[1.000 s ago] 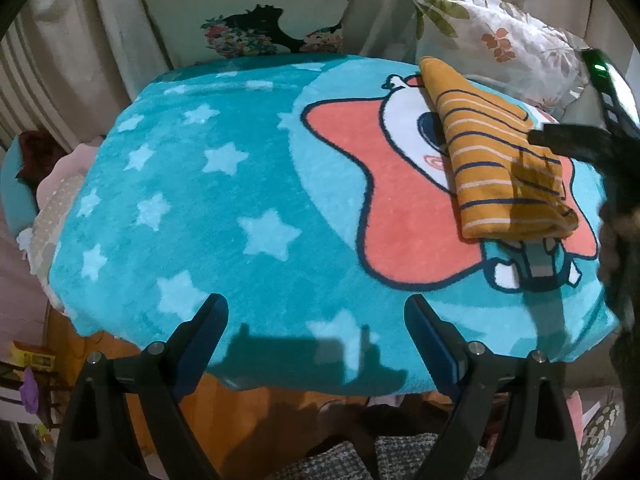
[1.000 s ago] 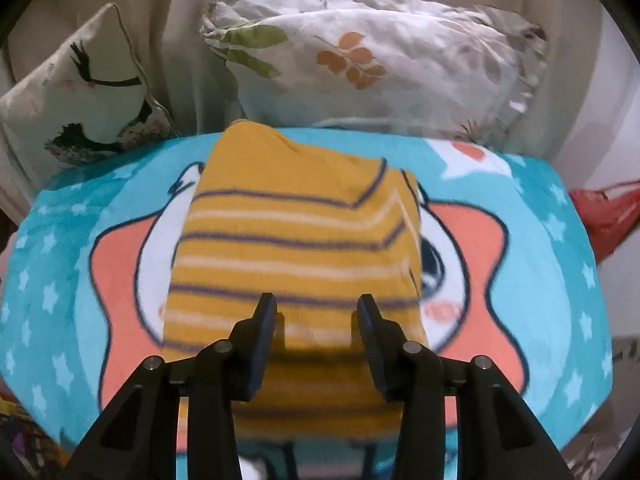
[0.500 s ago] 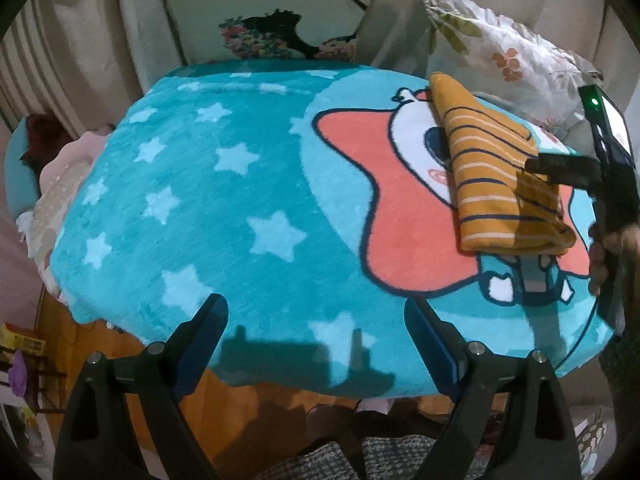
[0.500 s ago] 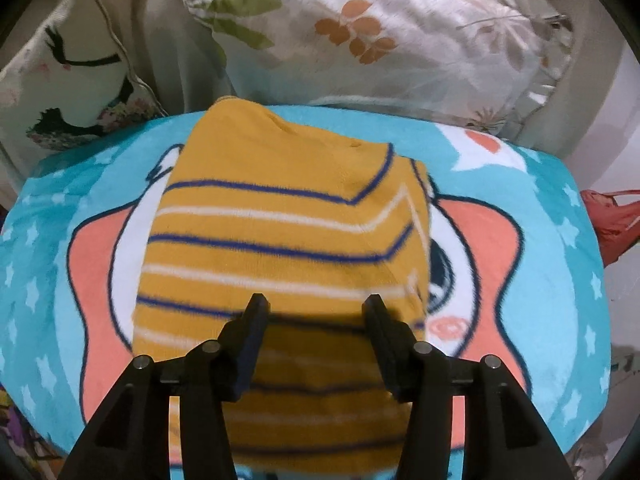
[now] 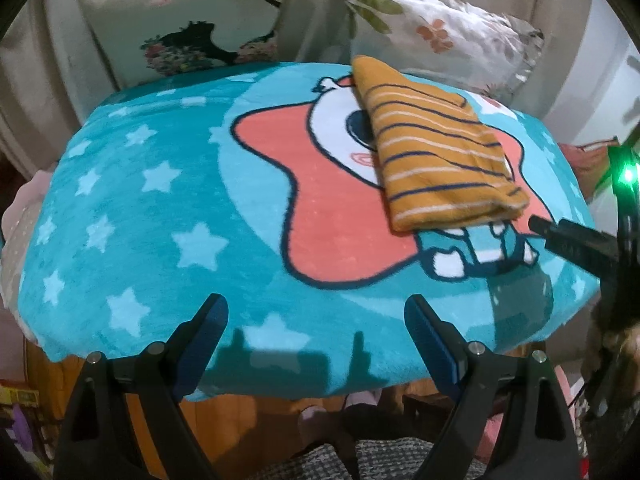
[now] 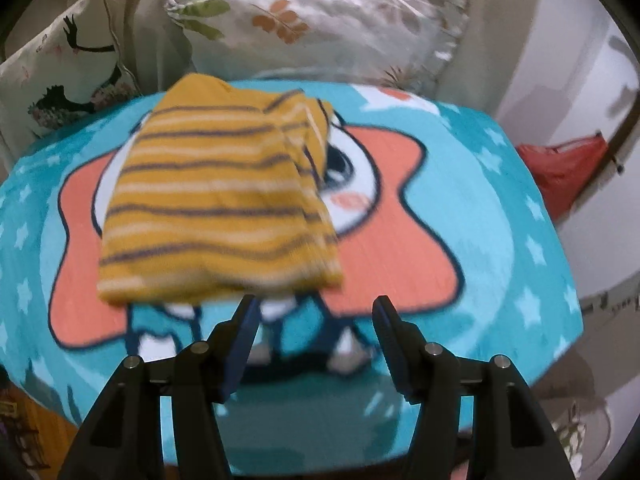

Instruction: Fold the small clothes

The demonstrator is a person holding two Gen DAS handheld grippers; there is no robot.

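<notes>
Mustard-yellow striped garment (image 6: 218,204) lay folded into a compact rectangle on the teal star blanket (image 5: 132,216) covering the tabletop. The left tongs (image 5: 316,344) and right tongs (image 6: 314,344) were both spread and empty, so folding looked finished.

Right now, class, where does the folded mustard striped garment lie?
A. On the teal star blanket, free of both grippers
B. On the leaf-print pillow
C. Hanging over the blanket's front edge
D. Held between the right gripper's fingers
A: the striped garment rests flat on the blanket, beyond the open right gripper; the left gripper is open and far off too.
</notes>
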